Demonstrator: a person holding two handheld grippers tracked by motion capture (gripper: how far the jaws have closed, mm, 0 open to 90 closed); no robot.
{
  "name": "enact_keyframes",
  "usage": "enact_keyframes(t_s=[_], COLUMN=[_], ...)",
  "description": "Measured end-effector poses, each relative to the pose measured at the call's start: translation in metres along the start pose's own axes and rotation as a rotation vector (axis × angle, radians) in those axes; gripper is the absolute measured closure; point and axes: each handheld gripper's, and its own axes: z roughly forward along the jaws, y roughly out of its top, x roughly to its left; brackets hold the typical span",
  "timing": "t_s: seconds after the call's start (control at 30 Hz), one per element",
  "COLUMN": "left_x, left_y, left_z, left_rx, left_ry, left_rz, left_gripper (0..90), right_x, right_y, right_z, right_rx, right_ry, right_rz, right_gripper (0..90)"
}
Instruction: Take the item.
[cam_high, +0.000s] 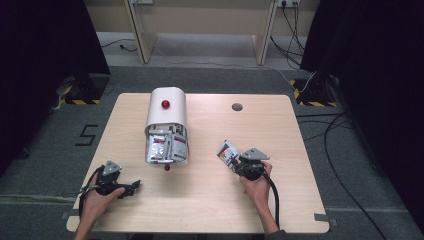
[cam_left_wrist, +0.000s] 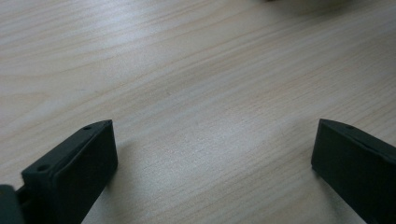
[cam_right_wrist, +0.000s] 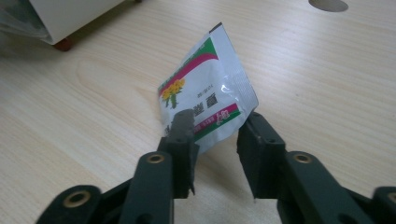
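A light wooden table (cam_high: 200, 200) occupies the centre of the high view, standing on grey floor (cam_high: 45, 145) with dark curtains (cam_high: 45, 35) at the upper left and upper right. A small round grey hole (cam_high: 237, 107) marks the table's upper middle.

Left of centre lies a white container (cam_high: 167, 107) on its side, with a red knob (cam_high: 165, 104) on its upper face and its open mouth turned toward the bottom of the frame; silvery sachets (cam_high: 165, 147) crowd that mouth. A second small red knob (cam_high: 167, 168) sits just below the mouth, against the table.

At lower left, a hand holds the left gripper (cam_high: 131, 187) low over bare wood. In the left gripper view its fingers (cam_left_wrist: 79, 163) stand wide apart, nothing between them, wood grain visible across the gap.

At lower right, a hand holds the right gripper (cam_high: 232, 161), pointing toward the upper left. A white sachet (cam_right_wrist: 205, 100) with green and magenta bands and a yellow flower print stands tilted between its fingers (cam_right_wrist: 180, 133), the lower edge held, the rest projecting up and away beyond the tips. The fingers are nearly closed, clamping that lower edge. In the high view the sachet (cam_high: 227, 150) lies right of the container, apart from it.
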Motion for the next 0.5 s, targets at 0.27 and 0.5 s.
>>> enact_keyframes(t_s=[0.27, 0.5], left_x=[0.0000, 0.0000], left_y=[0.0000, 0.0000], left_z=[0.0000, 0.0000], left_rx=[0.000, 0.000], left_ry=[0.000, 0.000], left_rz=[0.000, 0.000], left_gripper=[0.0, 0.0], right_x=[-0.0047, -0.0075], right_y=[0.0006, 0.0051], right_z=[-0.0003, -0.0059], right_rx=[0.005, -0.005], right_ry=[-0.024, -0.022], right_rz=[0.056, 0.073], right_gripper=[46.5, 40.0])
